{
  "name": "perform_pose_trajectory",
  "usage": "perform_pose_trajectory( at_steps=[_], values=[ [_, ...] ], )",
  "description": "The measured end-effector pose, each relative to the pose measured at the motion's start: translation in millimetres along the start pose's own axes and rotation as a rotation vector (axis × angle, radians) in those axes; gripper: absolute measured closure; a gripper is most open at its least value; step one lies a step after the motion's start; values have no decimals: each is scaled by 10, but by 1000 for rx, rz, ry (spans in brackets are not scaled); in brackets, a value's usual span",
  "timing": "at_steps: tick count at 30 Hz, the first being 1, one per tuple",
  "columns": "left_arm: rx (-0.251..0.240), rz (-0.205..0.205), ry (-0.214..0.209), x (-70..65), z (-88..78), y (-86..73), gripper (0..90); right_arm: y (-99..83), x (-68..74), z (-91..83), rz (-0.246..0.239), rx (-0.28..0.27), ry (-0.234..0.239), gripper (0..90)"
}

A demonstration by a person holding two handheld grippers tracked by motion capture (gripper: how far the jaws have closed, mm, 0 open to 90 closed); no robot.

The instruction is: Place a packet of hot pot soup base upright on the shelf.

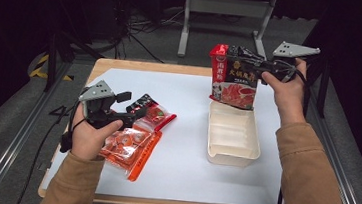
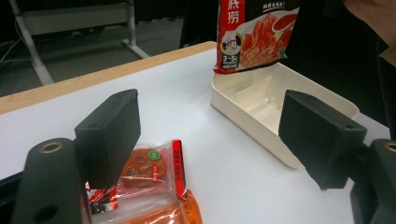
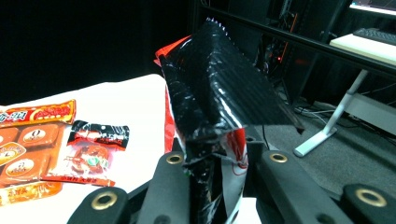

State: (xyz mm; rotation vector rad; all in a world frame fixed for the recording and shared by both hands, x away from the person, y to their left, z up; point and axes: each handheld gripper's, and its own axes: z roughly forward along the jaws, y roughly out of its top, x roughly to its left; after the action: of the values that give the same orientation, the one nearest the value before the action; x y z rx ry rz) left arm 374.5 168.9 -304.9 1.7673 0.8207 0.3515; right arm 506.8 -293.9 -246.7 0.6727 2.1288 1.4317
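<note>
From above, your right gripper pinches the red food bag by its top, hanging just over the cream tray. Along your left gripper, the jaws stand wide and empty above the sauce packets beside the tray. Along your right gripper, the grip is on crumpled film only, so the bag could slip and miss the tray.

White table top with free room and obstacles. The red and black pouch is hanging from the right gripper just above the cream tray, blocking the far end of the tray's opening; the near end is lying open from above. Two sauce packets are occupying the left side under the left gripper. Bare table is stretching between packets and tray, giving passage.
</note>
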Motion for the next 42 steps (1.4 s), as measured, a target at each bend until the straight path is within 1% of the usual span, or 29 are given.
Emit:
perform_pose_trajectory(
  at_steps=[5,7,10,20,23,27,32,36,41,42],
  values=[
    [5,3,4,8,6,-4,216,-100,-31,22,18,-9,7,791],
    [7,4,5,18,10,-9,215,-131,-32,42,19,5,9,790],
    [10,-3,6,22,17,-16,215,-169,-21,77,8,27,7,790],
    [14,-5,8,30,23,-26,214,-265,-25,162,19,37,15,785],
    [15,0,9,30,26,-27,214,-275,-23,173,17,36,17,784],
    [22,-2,4,21,48,-34,214,-299,-8,194,13,52,32,777],
    [24,-3,4,19,54,-36,214,-354,5,216,11,59,46,765],
    [24,-2,4,21,57,-38,214,-411,8,233,20,64,54,758],
    [27,-5,4,29,69,-45,214,-456,20,216,27,57,58,750],
    [29,-4,3,30,73,-46,213,-469,24,212,28,63,59,743]
  ],
)
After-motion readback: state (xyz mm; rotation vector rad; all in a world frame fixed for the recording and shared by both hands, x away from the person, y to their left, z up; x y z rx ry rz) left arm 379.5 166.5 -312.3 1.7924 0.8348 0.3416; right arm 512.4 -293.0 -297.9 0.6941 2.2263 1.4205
